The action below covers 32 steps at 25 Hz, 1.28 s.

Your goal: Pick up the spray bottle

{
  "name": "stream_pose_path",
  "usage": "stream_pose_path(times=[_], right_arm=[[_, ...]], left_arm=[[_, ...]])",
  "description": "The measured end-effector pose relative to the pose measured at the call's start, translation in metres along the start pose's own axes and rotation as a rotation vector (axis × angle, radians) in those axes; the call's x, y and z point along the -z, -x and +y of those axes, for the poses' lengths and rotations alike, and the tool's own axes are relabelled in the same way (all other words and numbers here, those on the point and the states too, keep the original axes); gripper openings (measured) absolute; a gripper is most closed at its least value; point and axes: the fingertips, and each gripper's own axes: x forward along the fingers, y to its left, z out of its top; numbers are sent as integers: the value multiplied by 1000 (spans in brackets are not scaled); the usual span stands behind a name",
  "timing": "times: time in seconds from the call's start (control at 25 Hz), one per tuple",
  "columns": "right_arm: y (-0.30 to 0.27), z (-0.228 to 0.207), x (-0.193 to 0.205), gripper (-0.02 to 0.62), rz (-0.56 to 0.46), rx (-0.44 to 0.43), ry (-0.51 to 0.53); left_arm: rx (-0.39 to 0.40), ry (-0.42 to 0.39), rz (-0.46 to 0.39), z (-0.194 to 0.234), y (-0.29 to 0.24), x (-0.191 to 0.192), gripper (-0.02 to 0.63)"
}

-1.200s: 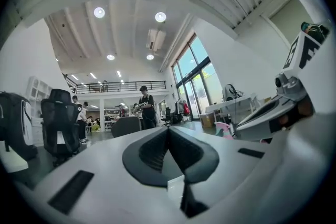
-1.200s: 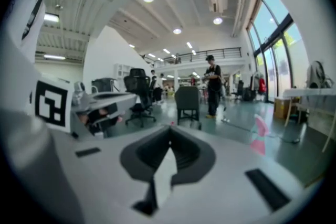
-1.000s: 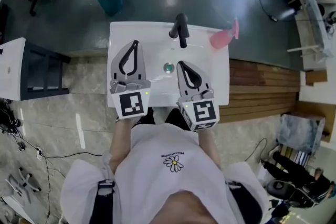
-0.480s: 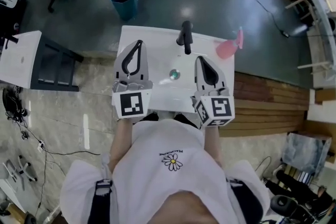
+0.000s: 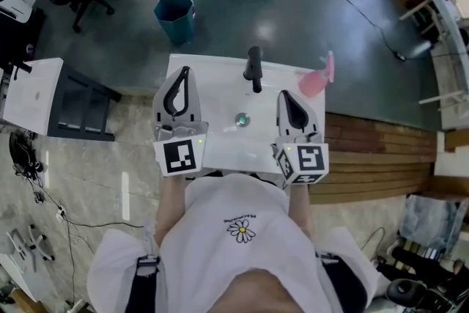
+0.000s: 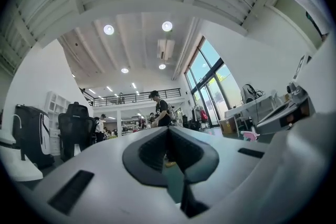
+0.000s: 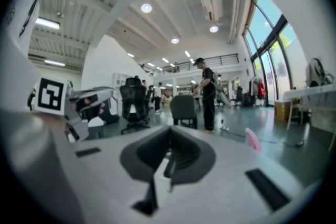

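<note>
The pink spray bottle (image 5: 316,81) stands at the back right corner of the white washbasin (image 5: 212,145), to the right of the black tap (image 5: 253,67). It shows small and pink in the right gripper view (image 7: 253,140) and in the left gripper view (image 6: 249,135). My right gripper (image 5: 283,94) hovers over the basin's right part, a short way in front of and left of the bottle, its jaws together and holding nothing. My left gripper (image 5: 183,71) is over the basin's left side, shut and empty. In both gripper views the jaws meet at the tips (image 6: 169,128) (image 7: 169,131).
The basin's drain (image 5: 241,119) lies between the two grippers. A teal bin (image 5: 174,15) stands on the floor behind the basin, a white cabinet (image 5: 33,95) to the left, wooden boards (image 5: 366,146) to the right. A person (image 7: 207,93) stands far off in the hall.
My right gripper has moved right, from beside the drain to the basin's right part, nearer the spray bottle. The left gripper has risen a little and stayed shut.
</note>
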Motion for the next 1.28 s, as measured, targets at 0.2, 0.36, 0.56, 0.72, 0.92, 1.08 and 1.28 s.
stream_pose_path(times=[0.2, 0.36, 0.56, 0.72, 0.92, 1.08, 1.28], right_arm=[[-2, -5, 0, 29, 4, -9, 11], [1, -14, 4, 29, 13, 14, 7], [13, -32, 6, 29, 7, 86, -12], [32, -58, 13, 29, 11, 180, -28], [70, -98, 24, 29, 22, 340, -53], [107, -126, 31, 29, 30, 462, -75], [138, -144, 40, 29, 45, 565, -106]], left_arm=[[38, 2, -9, -21, -6, -1, 18], [70, 23, 6, -35, -11, 2, 18], [139, 38, -6, -56, -27, 1, 18], [244, 51, -16, -93, -41, 2, 18], [413, 61, -35, -154, -56, 1, 18], [520, 84, -38, -197, -61, -4, 18], [615, 87, -23, -232, -60, -2, 18]])
